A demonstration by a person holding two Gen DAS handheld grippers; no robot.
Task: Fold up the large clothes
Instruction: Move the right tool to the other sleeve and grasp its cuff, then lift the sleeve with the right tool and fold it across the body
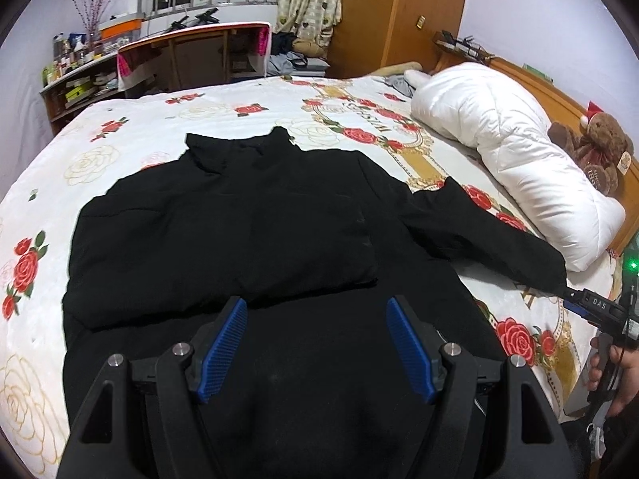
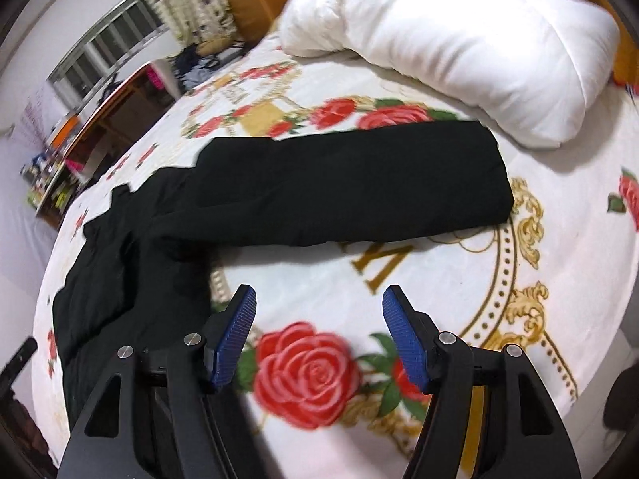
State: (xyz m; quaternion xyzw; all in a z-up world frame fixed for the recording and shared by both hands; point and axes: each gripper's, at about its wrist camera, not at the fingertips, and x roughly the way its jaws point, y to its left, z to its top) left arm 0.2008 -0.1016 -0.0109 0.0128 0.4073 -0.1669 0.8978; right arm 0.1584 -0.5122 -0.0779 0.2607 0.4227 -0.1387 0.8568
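A large black jacket (image 1: pixel 247 231) lies flat on the rose-patterned bedspread (image 1: pixel 131 127), collar away from me. One sleeve is folded across its chest. The other sleeve (image 2: pixel 351 187) stretches out to the right toward the pillow. My left gripper (image 1: pixel 317 307) is open and empty, hovering over the jacket's lower part. My right gripper (image 2: pixel 319 295) is open and empty above bare bedspread, just short of the outstretched sleeve's cuff. In the left wrist view the right gripper (image 1: pixel 591 305) sits at the cuff end of that sleeve.
A white quilted pillow (image 1: pixel 507 147) lies at the bed's right along the wooden headboard, with a brown teddy bear (image 1: pixel 599 151) beside it. A desk (image 1: pixel 191 56) and cluttered shelves stand beyond the bed's far edge. A wooden wardrobe (image 1: pixel 399 12) stands behind.
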